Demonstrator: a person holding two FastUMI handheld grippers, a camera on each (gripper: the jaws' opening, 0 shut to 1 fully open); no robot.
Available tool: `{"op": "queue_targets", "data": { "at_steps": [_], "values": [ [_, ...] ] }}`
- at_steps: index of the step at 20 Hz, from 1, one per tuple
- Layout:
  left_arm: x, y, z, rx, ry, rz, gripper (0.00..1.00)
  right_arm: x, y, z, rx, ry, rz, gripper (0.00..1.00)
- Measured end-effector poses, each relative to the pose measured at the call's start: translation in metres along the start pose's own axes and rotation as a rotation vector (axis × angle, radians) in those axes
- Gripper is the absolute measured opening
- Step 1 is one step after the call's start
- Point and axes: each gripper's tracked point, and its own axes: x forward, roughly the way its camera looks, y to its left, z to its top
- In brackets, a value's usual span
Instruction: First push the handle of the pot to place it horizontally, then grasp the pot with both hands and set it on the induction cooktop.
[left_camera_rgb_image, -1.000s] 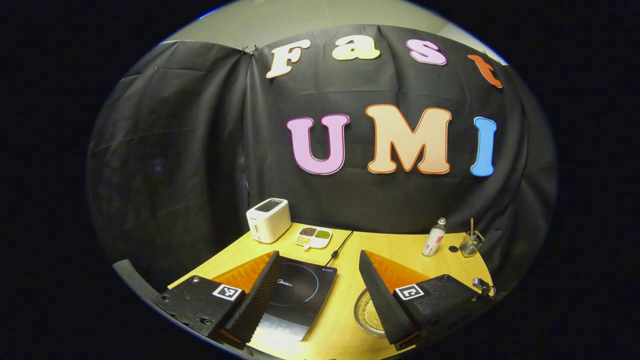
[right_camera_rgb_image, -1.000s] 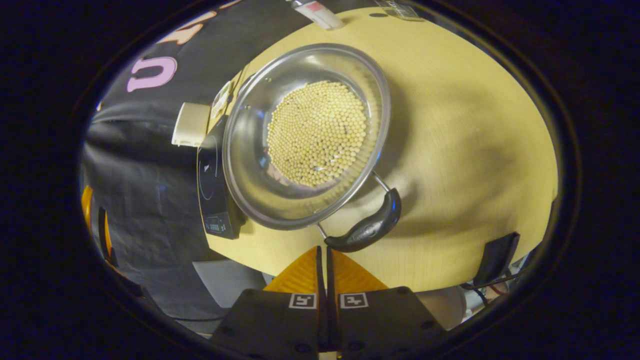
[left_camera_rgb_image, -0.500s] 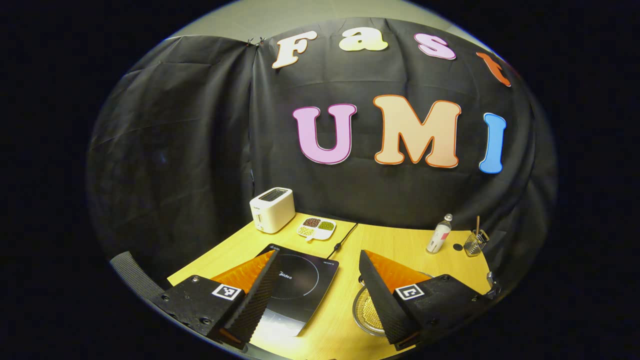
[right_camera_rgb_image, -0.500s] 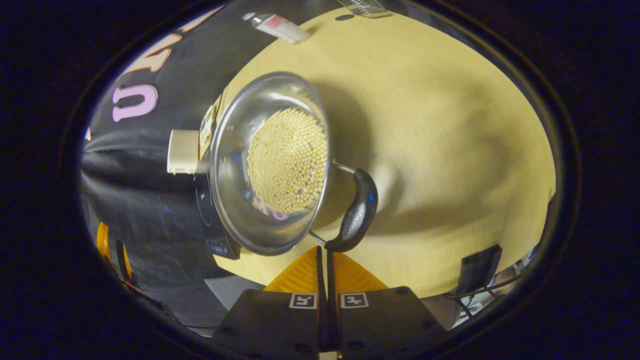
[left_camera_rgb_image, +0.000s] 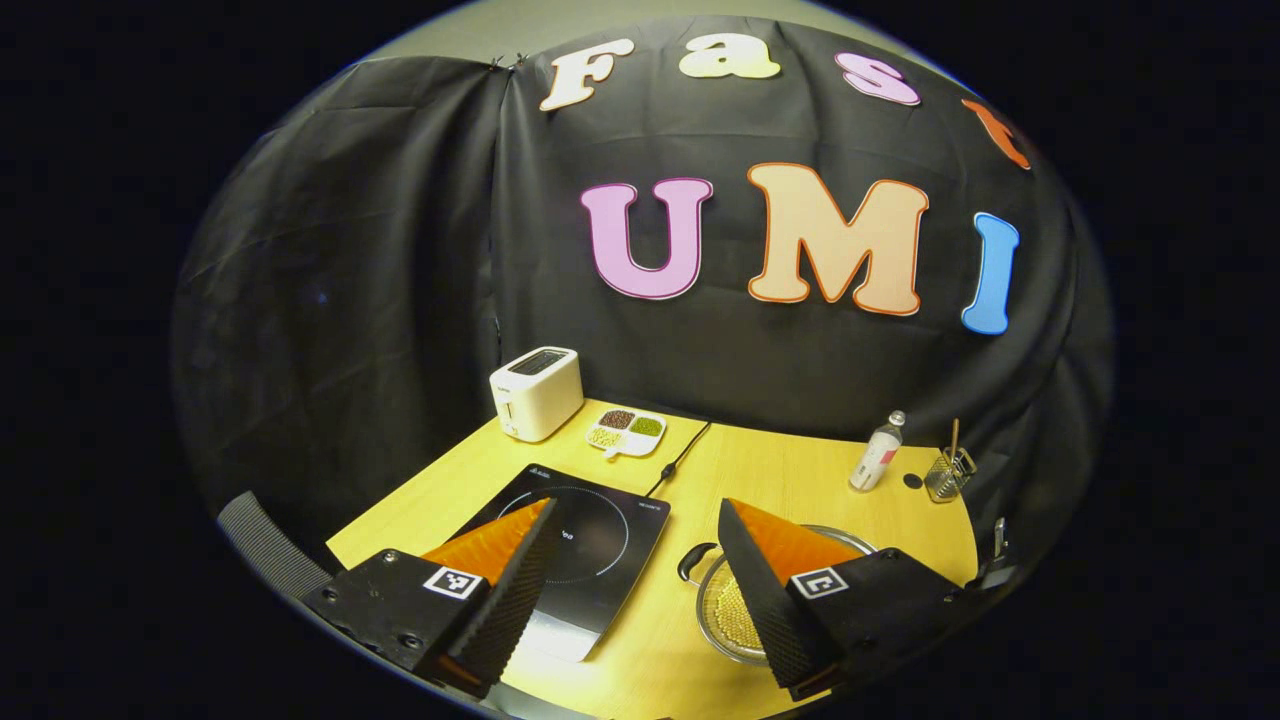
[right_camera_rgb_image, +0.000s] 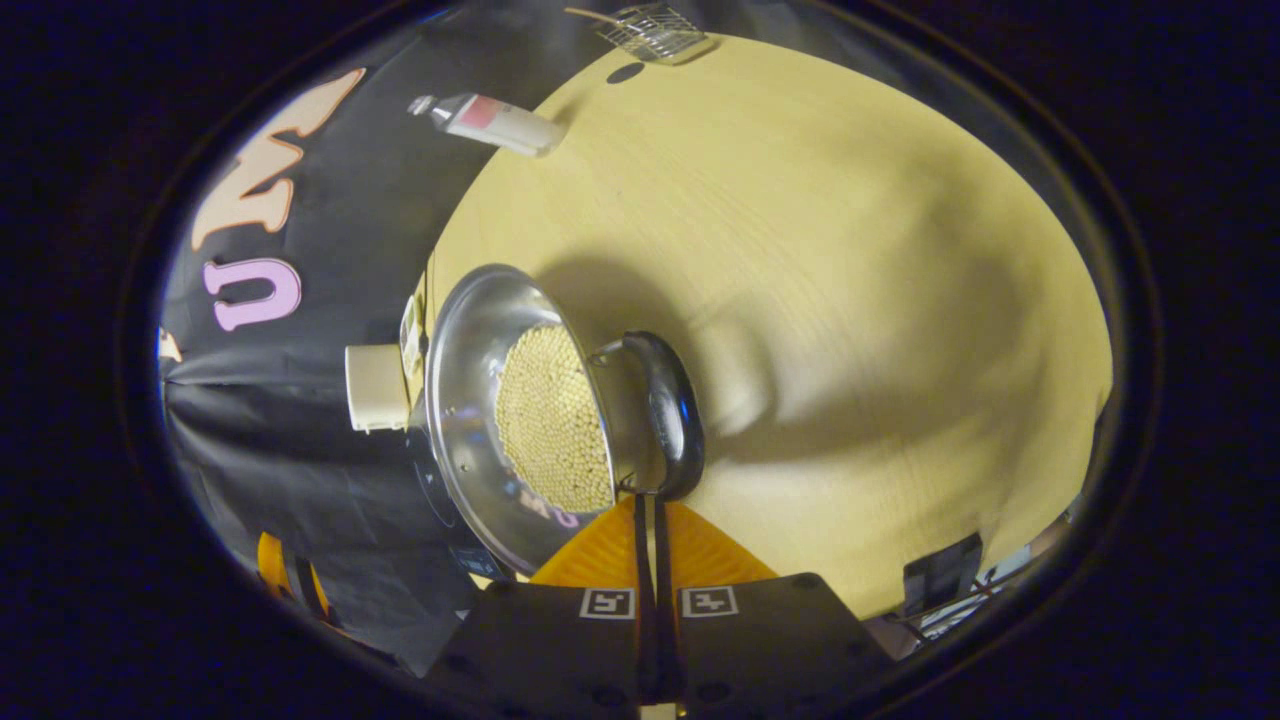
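Half the pot (left_camera_rgb_image: 722, 612) behind left gripper (left_camera_rgb_image: 635, 570).

In the left gripper view, the left gripper's own finger (left_camera_rgb_image: 770, 590) hides much of the pot (left_camera_rgb_image: 722, 612); the toaster's (right_camera_rgb_image: 377, 387) details seem blurred.

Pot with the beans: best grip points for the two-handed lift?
Take the pot by its loop handles, one gripper per side. The right gripper, shut, sits at the near handle; the left gripper, open, should probably come at the far handle. The steel wall is smooth and flared, likely a poor pinch.
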Motion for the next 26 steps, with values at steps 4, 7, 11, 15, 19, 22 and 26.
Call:
{"op": "queue_targets", "data": {
  "at_steps": [4, 7, 11, 15, 19, 22, 26],
  "values": [
    [0.003, 0.004, -0.007, -0.003, 0.019, 0.014, 0.96, 0.004, -0.001, 0.015, 0.015, -0.028, -0.012, 0.00],
    [0.006, 0.009, -0.015, -0.008, 0.040, 0.029, 0.96, 0.003, -0.002, 0.027, 0.011, -0.064, -0.025, 0.00],
    [0.011, 0.009, -0.027, -0.015, 0.071, 0.035, 0.96, 0.003, -0.003, 0.040, 0.015, -0.089, -0.021, 0.02],
    [0.018, 0.005, -0.035, -0.015, 0.093, 0.028, 0.97, 0.002, 0.001, 0.047, 0.013, -0.105, -0.009, 0.03],
    [0.026, 0.000, -0.043, -0.012, 0.111, 0.020, 0.97, -0.007, 0.006, 0.050, 0.004, -0.118, 0.003, 0.03],
    [0.032, -0.001, -0.049, -0.009, 0.124, 0.018, 0.97, -0.020, 0.002, 0.056, -0.022, -0.124, -0.012, 0.17],
    [0.042, -0.006, -0.060, -0.025, 0.133, -0.007, 0.97, -0.042, -0.001, 0.074, -0.080, -0.166, -0.076, 0.25]
  ]
}}
